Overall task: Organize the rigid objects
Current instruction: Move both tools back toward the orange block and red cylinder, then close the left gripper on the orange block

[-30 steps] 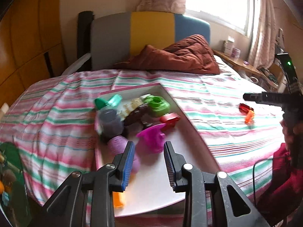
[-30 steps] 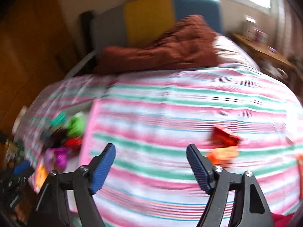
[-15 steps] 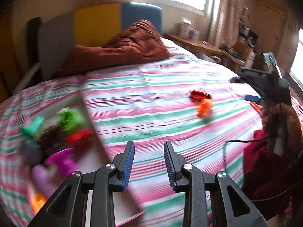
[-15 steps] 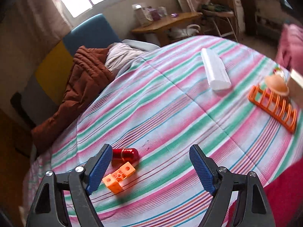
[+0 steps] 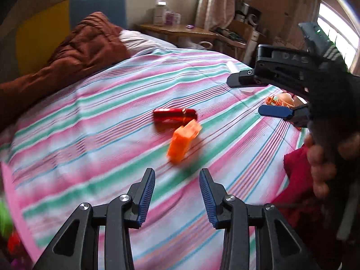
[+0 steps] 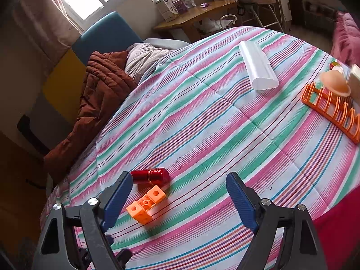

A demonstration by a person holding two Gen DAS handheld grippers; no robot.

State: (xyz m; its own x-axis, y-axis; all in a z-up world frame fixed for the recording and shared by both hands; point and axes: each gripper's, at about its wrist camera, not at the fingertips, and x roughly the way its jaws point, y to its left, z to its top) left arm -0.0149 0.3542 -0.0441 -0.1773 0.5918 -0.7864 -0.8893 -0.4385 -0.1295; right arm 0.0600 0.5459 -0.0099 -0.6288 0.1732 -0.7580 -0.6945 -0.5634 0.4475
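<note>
An orange building block (image 5: 183, 142) (image 6: 146, 203) and a red capsule-shaped case (image 5: 174, 115) (image 6: 151, 176) lie side by side on the striped bedspread. My left gripper (image 5: 177, 196) is open and empty, just short of the orange block. My right gripper (image 6: 178, 199) is open wide and empty above the bed, with the block and the case near its left finger; it also shows in the left wrist view (image 5: 276, 111). A pink tray edge (image 5: 13, 202) with blurred toys sits at the far left.
A white plastic case (image 6: 257, 68), an orange rack (image 6: 333, 110) and a peach suction cup (image 6: 335, 83) lie on the bed's right side. A brown quilt (image 6: 99, 103) is piled at the headboard. A wooden desk (image 6: 198, 13) stands beyond the bed.
My left gripper has swung right, away from the tray of toys, and now faces the orange block and red case. My right gripper has also turned right across the bed.
</note>
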